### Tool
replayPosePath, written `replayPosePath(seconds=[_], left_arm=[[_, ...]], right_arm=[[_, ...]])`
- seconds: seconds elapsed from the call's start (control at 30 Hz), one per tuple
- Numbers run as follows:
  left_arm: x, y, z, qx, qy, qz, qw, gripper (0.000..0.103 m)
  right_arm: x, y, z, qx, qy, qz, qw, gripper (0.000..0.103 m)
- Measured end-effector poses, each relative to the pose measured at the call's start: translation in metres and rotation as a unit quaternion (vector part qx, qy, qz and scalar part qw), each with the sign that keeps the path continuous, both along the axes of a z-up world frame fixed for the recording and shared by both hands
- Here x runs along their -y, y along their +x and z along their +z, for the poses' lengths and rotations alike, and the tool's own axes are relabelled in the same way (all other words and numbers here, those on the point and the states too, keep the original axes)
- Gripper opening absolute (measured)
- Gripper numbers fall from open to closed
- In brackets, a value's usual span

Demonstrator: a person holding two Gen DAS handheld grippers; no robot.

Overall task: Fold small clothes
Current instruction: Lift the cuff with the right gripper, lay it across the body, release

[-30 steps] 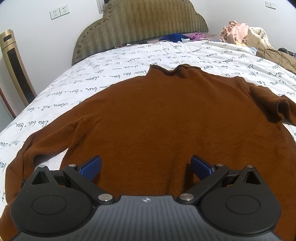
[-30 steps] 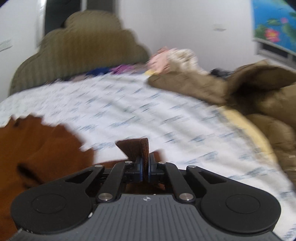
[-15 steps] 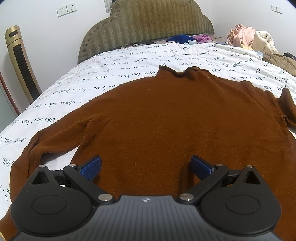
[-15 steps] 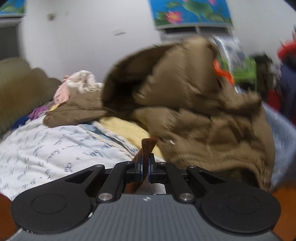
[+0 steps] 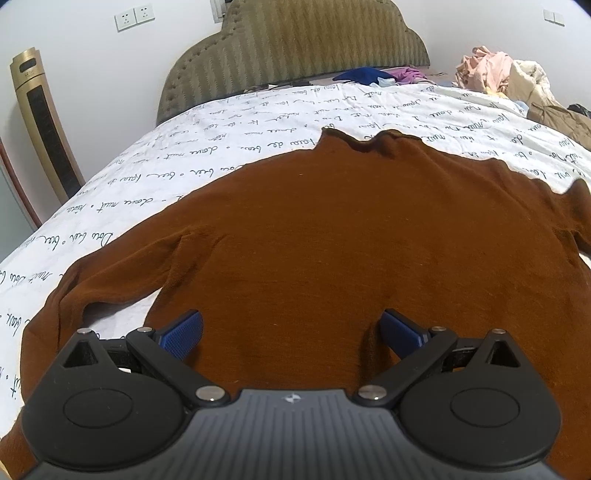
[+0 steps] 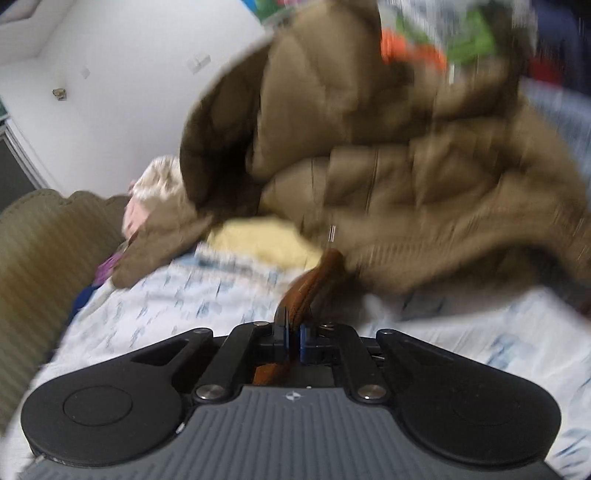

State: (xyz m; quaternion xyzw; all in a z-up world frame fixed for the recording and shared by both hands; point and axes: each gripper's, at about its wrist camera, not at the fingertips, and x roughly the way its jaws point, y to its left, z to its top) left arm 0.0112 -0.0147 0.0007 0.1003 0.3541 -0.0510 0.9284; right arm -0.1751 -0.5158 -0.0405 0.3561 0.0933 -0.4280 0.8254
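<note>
Brown sweater (image 5: 332,251) spread flat on bed (image 5: 229,147), neck toward headboard (image 5: 295,48), one sleeve (image 5: 92,291) running down along the near left edge in left wrist view. Left gripper (image 5: 291,334) hovering over the sweater's lower body, blue pads (image 5: 183,332) wide apart, nothing between them. Right gripper (image 6: 294,338) nearly shut, clamped on a strip of brown sweater fabric (image 6: 314,280) that sticks out past the fingertips and also shows behind the pads; which part of the sweater, cannot tell. Right wrist view blurred and tilted. Bed sheet white with rows of dark cursive script; words readable only in part, looks like "doux nuit" and "de beau" repeated, not certain. Small diamond logo (image 5: 291,398) on the gripper body, no text. Olive puffer jacket (image 6: 406,166) heaped just beyond the right gripper, yellow cloth (image 6: 258,240) beside it on the sheet. Pile of pink and cream clothes (image 5: 502,74) at far right corner of bed, blue and purple garments (image 5: 373,75) near headboard. Two wall sockets (image 5: 133,16) above left, gold tower unit (image 5: 42,122) standing left of bed.
</note>
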Motion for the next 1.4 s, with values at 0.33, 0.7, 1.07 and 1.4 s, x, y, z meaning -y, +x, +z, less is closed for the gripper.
replayPosePath(seconds=[0.33,0.7,1.07,1.4], left_arm=[[-0.01,0.004,-0.001,-0.003,-0.004,0.012,0.9999,0.103],[-0.024,0.006,-0.005,-0.008,-0.011,0.026,0.9996,0.103],[-0.029,0.004,-0.007,-0.005,-0.012,0.022,0.9997,0.103],[-0.034,-0.005,-0.006,0.007,-0.005,0.015,0.9999,0.103]], right_arm=[[-0.116,0.074,0.069,-0.082,-0.221,0.117,0.965,0.01],[-0.246,0.165,0.077,-0.131,-0.282,0.337,0.889,0.01],[-0.354,0.245,0.067,-0.159,-0.303,0.445,0.828,0.01],[-0.429,0.292,0.061,-0.164,-0.301,0.505,0.792,0.01]])
